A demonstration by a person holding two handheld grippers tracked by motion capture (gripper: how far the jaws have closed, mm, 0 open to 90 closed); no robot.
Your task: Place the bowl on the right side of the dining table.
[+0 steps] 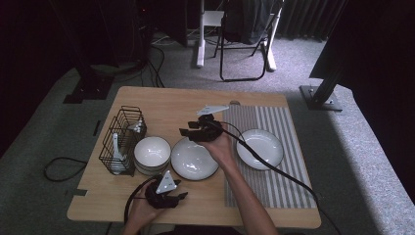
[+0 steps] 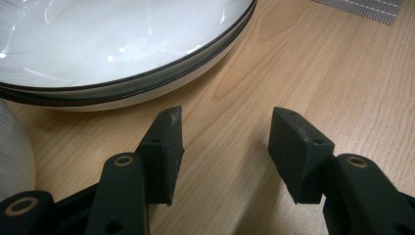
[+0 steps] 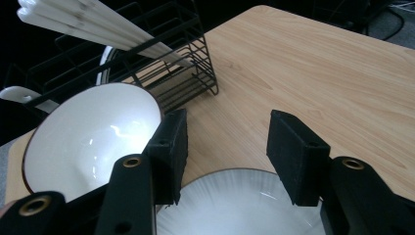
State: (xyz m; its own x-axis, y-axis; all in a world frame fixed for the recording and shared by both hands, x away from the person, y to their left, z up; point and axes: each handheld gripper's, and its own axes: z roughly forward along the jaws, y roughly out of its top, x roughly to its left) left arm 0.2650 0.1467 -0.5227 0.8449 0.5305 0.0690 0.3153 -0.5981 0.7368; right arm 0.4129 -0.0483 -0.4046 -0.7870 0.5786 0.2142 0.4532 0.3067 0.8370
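Observation:
Two dark-rimmed white plates lie on the wooden table (image 1: 161, 103): one in the middle (image 1: 194, 159), one on a striped mat (image 1: 259, 148). A white bowl (image 1: 152, 154) stands left of the middle plate. My right gripper (image 1: 187, 129) hovers over that plate's far edge and points left; its jaws are open, with nothing between them. In the right gripper view (image 3: 225, 132) the bowl (image 3: 93, 137) is ahead on the left and the plate (image 3: 240, 205) is underneath. My left gripper (image 1: 180, 190) rests near the table's front edge. It stands open and empty (image 2: 225, 127), just short of the plate's rim (image 2: 122, 49).
A black wire basket (image 1: 122, 139) with white utensils (image 3: 98, 24) stands at the table's left, beside the bowl. The striped mat (image 1: 288, 161) covers the right side. Black cables trail from both grippers across the table. A chair stands on the carpet beyond the far edge.

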